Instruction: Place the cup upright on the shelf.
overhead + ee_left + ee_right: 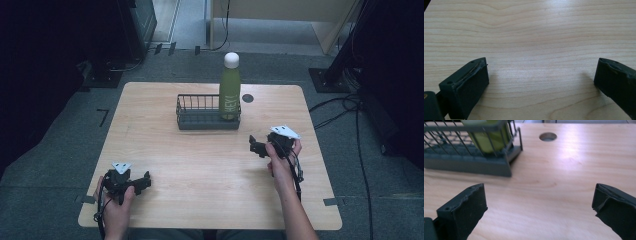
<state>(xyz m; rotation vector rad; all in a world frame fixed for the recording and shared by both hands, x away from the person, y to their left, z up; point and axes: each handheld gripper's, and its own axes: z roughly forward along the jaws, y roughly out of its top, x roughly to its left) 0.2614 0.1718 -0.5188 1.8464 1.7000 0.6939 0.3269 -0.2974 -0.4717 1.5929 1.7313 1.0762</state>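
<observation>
High view is showing one green bottle [230,92] with a white cap standing upright in the right end of one dark wire basket [200,121] near the table's [200,170] far edge. Left gripper [141,181] and right gripper [256,146] are gaping wide, holding nothing.

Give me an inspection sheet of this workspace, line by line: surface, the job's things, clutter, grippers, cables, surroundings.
Surface: light wooden table, one round hole near the far edge.
Job's things: green bottle with white cap, upright in the right end of a dark wire basket.
Clutter: nothing seen.
Grippers: left gripper open, low over the near left; right gripper open, right of the basket; both hold nothing.
Cables: one trails from each gripper; more lie on the floor at right.
Surroundings: grey floor, dark stands.
</observation>
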